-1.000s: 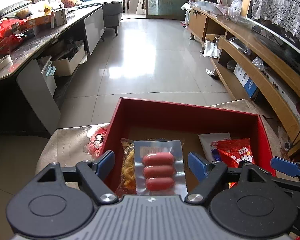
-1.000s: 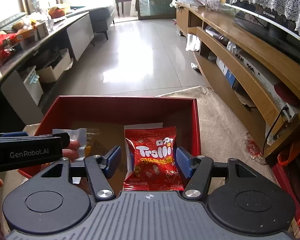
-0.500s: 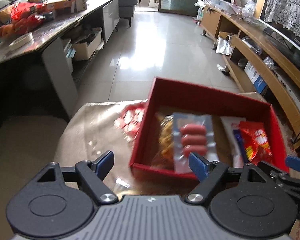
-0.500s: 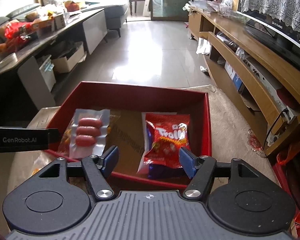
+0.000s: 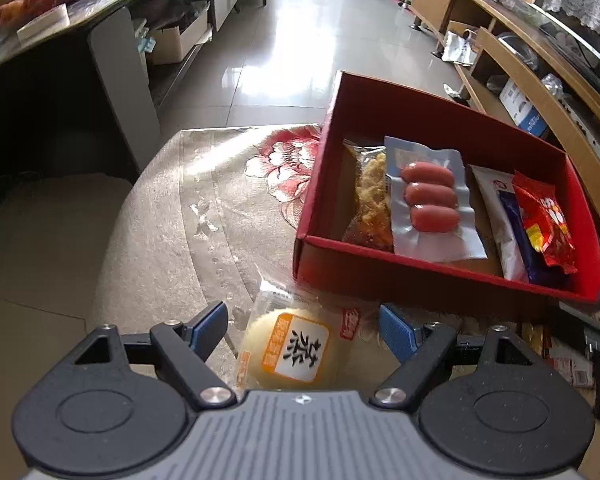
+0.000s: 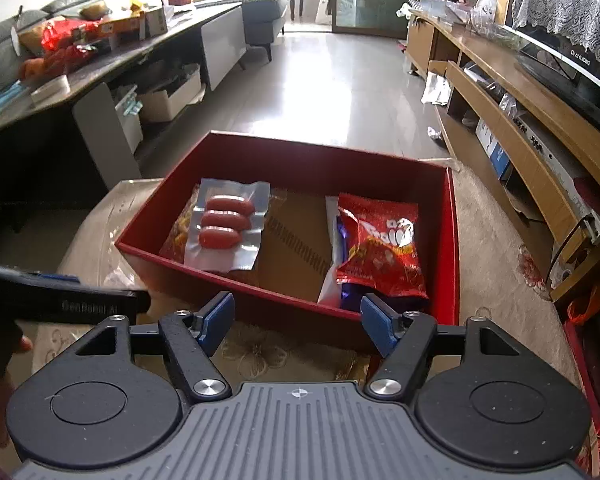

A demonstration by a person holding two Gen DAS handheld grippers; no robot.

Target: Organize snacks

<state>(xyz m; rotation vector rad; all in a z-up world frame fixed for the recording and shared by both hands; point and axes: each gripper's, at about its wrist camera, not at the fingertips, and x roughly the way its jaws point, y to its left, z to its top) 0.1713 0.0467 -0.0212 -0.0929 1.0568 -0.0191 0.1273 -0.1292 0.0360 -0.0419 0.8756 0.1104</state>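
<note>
A round pale bun (image 5: 292, 352) in a clear wrapper lies on the tablecloth, just outside the red box (image 5: 420, 272). My left gripper (image 5: 302, 326) is open, one blue pad on each side of the bun and clear of it. The box holds a sausage pack (image 5: 430, 196), a yellow snack bag (image 5: 370, 200), a white packet (image 5: 496, 216) and a red gummy bag (image 5: 544, 224). My right gripper (image 6: 298, 320) hovers before the red box (image 6: 452, 240), jaws opening with nothing between them. The sausage pack (image 6: 226, 224) and gummy bag (image 6: 380, 248) lie beyond it.
The flower-print tablecloth (image 5: 188, 208) has free room left of the box. More packets (image 5: 560, 360) lie at the lower right. A dark counter (image 6: 100, 64) with red bags runs along the left, a wooden TV shelf (image 6: 540, 128) along the right. The left gripper's body (image 6: 60, 304) crosses the right view's left edge.
Both grippers have drawn back out of the box. The left one moved left and down over the wrapped bun. The right jaws have widened, away from the gummy bag.
</note>
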